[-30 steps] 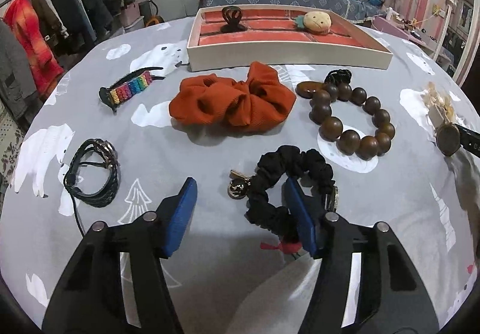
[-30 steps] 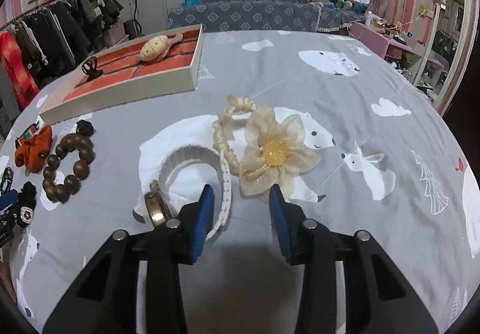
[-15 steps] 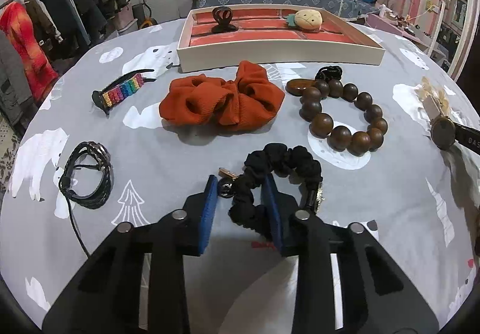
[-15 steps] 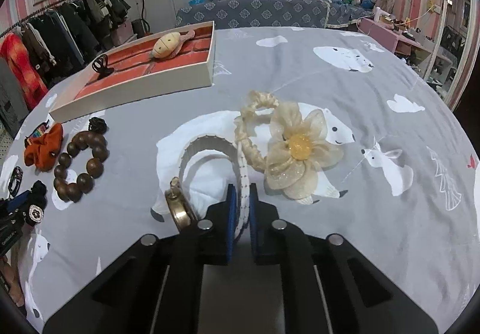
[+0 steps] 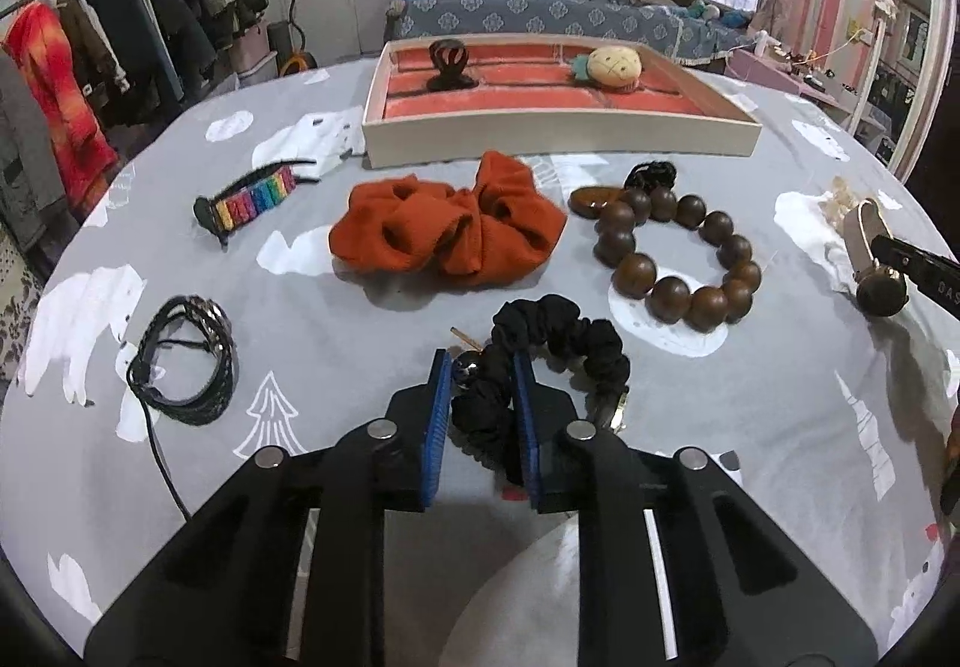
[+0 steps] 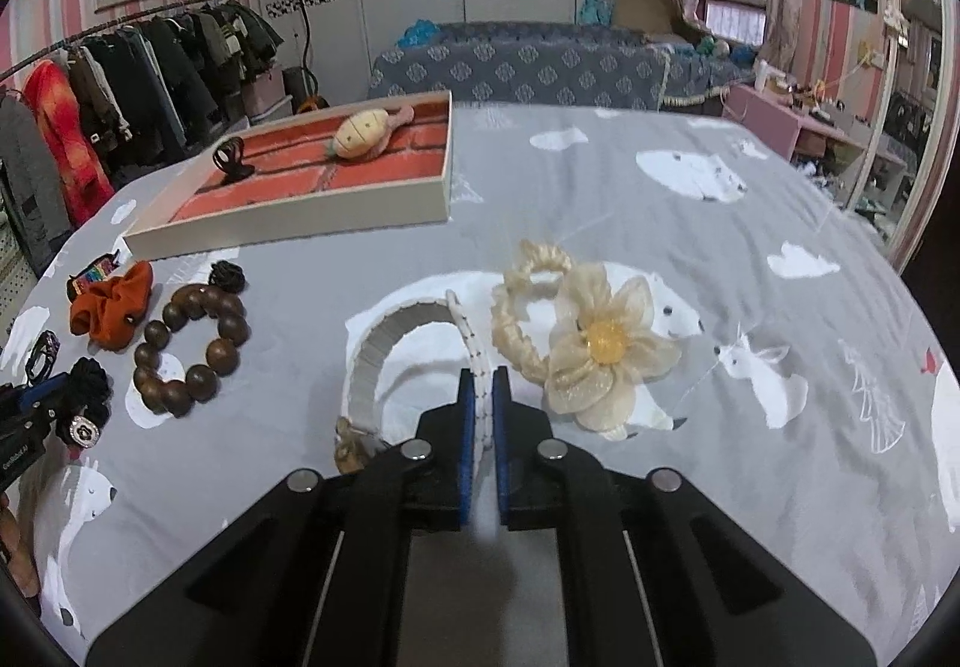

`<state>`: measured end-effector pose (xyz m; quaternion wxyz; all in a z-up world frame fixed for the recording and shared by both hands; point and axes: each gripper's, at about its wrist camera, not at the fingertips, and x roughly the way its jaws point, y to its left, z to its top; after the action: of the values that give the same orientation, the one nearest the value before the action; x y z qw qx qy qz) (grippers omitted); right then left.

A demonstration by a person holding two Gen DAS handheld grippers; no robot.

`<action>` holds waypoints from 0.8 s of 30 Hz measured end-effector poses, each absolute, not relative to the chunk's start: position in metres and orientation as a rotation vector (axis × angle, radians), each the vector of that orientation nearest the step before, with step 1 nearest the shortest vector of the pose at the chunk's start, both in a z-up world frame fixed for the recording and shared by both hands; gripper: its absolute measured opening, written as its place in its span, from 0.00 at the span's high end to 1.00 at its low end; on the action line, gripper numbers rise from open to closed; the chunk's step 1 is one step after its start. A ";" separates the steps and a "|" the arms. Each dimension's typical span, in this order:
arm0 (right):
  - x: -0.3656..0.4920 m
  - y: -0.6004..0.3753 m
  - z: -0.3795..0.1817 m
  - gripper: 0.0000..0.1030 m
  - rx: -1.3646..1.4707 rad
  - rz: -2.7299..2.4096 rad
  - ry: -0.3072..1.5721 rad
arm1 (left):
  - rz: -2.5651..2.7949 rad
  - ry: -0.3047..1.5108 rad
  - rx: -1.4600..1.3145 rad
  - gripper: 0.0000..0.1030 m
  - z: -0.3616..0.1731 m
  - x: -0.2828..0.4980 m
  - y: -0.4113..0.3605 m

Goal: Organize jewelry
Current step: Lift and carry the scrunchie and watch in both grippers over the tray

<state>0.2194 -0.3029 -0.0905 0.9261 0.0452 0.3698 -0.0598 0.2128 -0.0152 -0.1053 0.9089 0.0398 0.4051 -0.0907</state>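
Left gripper (image 5: pixel 480 367) pinches black scrunchie (image 5: pixel 561 334) on grey bear-print cloth (image 5: pixel 336 331). Right gripper (image 6: pixel 483 385) pinches white watch band (image 6: pixel 414 325), beside cream flower scrunchie (image 6: pixel 600 346). Wooden bead bracelet (image 5: pixel 672 253), orange scrunchie (image 5: pixel 450 229) lie before red-lined tray (image 5: pixel 558 136). Clothes rack (image 5: pixel 102 43) left; bed (image 6: pixel 528 67) behind.

Between the left gripper (image 5: pixel 480 373) and the cream tray with red lining (image 5: pixel 558 139) lie a rust-orange fabric scrunchie (image 5: pixel 447 232) and a dark wooden bead bracelet (image 5: pixel 672 253). Bare grey bedsheet (image 6: pixel 630 211) runs from the right gripper (image 6: pixel 483 388) to the tray's near corner, a cream fabric flower hair tie (image 6: pixel 594 349) just beside its right finger.
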 end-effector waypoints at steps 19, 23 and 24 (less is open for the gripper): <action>0.248 -0.292 -0.009 0.94 0.097 -0.072 0.543 | -0.181 0.494 0.129 0.82 0.000 0.230 -0.027; 0.268 -0.281 0.009 0.94 0.089 -0.054 0.497 | -0.184 0.437 0.100 0.82 0.021 0.253 -0.033; 0.275 -0.277 0.012 0.94 0.084 -0.049 0.489 | -0.183 0.428 0.097 0.82 0.023 0.257 -0.034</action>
<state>0.2750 -0.2773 0.0124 0.9690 0.0414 0.2422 -0.0244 0.2575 -0.0343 0.0233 0.9718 0.0483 0.2122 -0.0907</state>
